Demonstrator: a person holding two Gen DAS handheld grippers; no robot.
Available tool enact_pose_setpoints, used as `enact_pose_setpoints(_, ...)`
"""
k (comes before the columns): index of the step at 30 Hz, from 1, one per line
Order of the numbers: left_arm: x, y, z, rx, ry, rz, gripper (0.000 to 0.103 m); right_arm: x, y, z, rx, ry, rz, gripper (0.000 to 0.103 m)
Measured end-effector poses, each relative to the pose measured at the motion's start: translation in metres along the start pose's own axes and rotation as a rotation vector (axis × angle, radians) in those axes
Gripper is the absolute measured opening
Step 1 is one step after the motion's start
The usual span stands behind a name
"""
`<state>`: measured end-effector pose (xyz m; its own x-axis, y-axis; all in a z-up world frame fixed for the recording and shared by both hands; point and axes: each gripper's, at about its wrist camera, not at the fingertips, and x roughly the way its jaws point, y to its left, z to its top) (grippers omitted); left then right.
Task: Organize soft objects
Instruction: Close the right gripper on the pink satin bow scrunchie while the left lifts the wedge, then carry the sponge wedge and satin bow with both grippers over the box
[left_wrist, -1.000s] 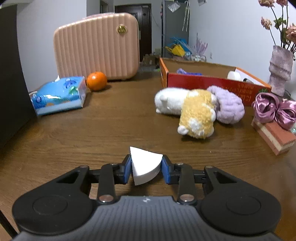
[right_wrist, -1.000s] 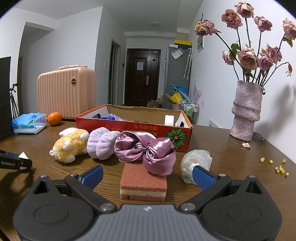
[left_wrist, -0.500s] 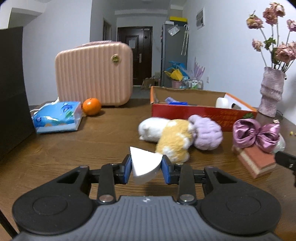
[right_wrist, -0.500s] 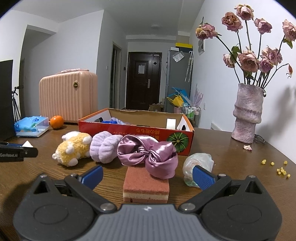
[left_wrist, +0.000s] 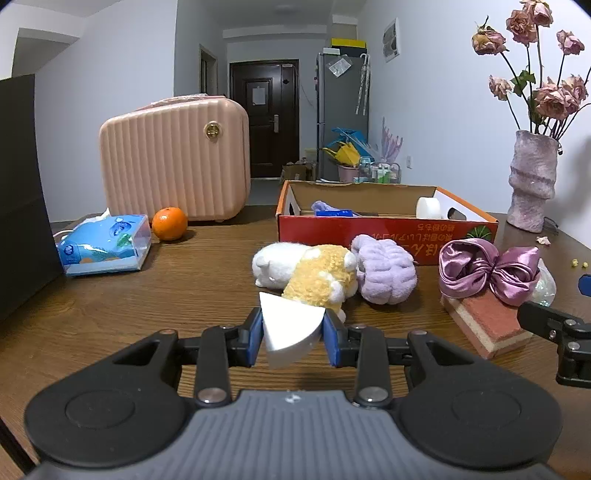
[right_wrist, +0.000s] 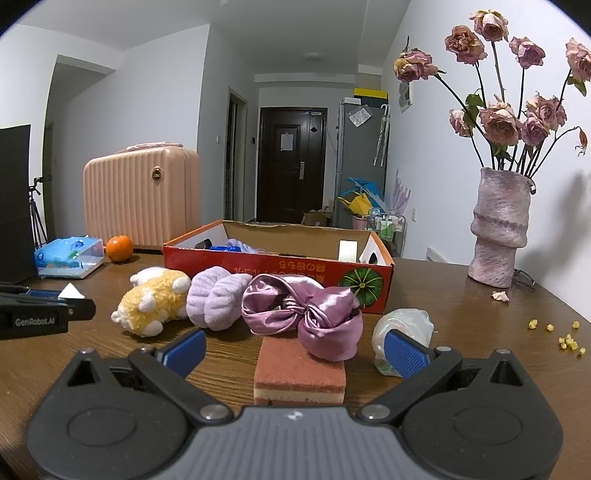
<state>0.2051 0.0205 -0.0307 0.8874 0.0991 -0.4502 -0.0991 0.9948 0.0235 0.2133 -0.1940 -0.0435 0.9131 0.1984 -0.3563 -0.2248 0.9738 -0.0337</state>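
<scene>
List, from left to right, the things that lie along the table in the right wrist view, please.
Tissue pack → orange → yellow plush toy → lilac fluffy scrunchie → purple satin bow → clear crumpled bag → vase.

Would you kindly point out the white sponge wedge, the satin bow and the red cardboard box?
white sponge wedge (left_wrist: 290, 328), left wrist view, its flat front face.
satin bow (right_wrist: 310, 314), right wrist view, its central knot.
red cardboard box (right_wrist: 280, 267), right wrist view, its printed front wall.
</scene>
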Motion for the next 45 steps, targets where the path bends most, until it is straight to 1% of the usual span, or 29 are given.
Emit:
enact_pose_setpoints(6,-0.001,-0.002,0.003,0.003,-0.017,0.012,0.034,0.008,-0.002,0.003,-0.001,-0.003,-0.007,0.103)
enact_pose_setpoints(11,0.003,-0.003,0.009,-0.003,-0.026,0.014,0.034,0.026,-0.007,0.008,-0.008,0.003,-0.023,0.103)
enact_pose_setpoints(19,0.015,-0.005,0.017,-0.005,-0.035,0.019,0.034,0.066,-0.018,0.013,0.011,0.051,-0.043,0.101)
enact_pose_setpoints(24,0.022,-0.006,0.021,-0.003,-0.038,0.018,0.034,0.087,-0.019,0.016,0.001,0.084,-0.053,0.096)
enact_pose_setpoints(29,0.027,-0.006,0.022,0.002,-0.032,0.01,0.034,0.103,-0.019,0.018,0.008,0.105,-0.045,0.095)
enact_pose_setpoints(31,0.028,-0.006,0.022,0.004,-0.03,0.007,0.034,0.108,-0.018,0.019,0.005,0.11,-0.038,0.092)
enact_pose_setpoints(33,0.029,-0.006,0.022,0.005,-0.027,0.006,0.034,0.112,-0.019,0.02,0.006,0.124,-0.02,0.083)
enact_pose_setpoints(34,0.029,-0.006,0.022,0.005,-0.026,0.006,0.034,0.115,-0.019,0.02,0.008,0.133,-0.011,0.082)
enact_pose_setpoints(37,0.028,-0.007,0.02,0.008,-0.025,0.005,0.034,0.114,-0.019,0.019,0.013,0.139,0.017,0.072)
enact_pose_setpoints(38,0.028,-0.007,0.02,0.009,-0.026,0.006,0.034,0.113,-0.018,0.019,0.013,0.137,0.025,0.066)
enact_pose_setpoints(41,0.026,-0.008,0.019,0.015,-0.03,0.007,0.034,0.112,-0.016,0.017,0.002,0.132,0.031,0.059)
enact_pose_setpoints(42,0.026,-0.008,0.019,0.017,-0.032,0.009,0.034,0.111,-0.016,0.017,0.003,0.131,0.034,0.054)
enact_pose_setpoints(43,0.025,-0.008,0.018,0.02,-0.035,0.008,0.034,0.109,-0.016,0.017,0.006,0.129,0.039,0.05)
enact_pose_setpoints(44,0.025,-0.008,0.019,0.021,-0.036,0.005,0.034,0.108,-0.016,0.017,0.007,0.127,0.045,0.044)
enact_pose_setpoints(45,0.024,-0.009,0.019,0.024,-0.038,0.004,0.034,0.108,-0.016,0.017,0.007,0.125,0.05,0.042)
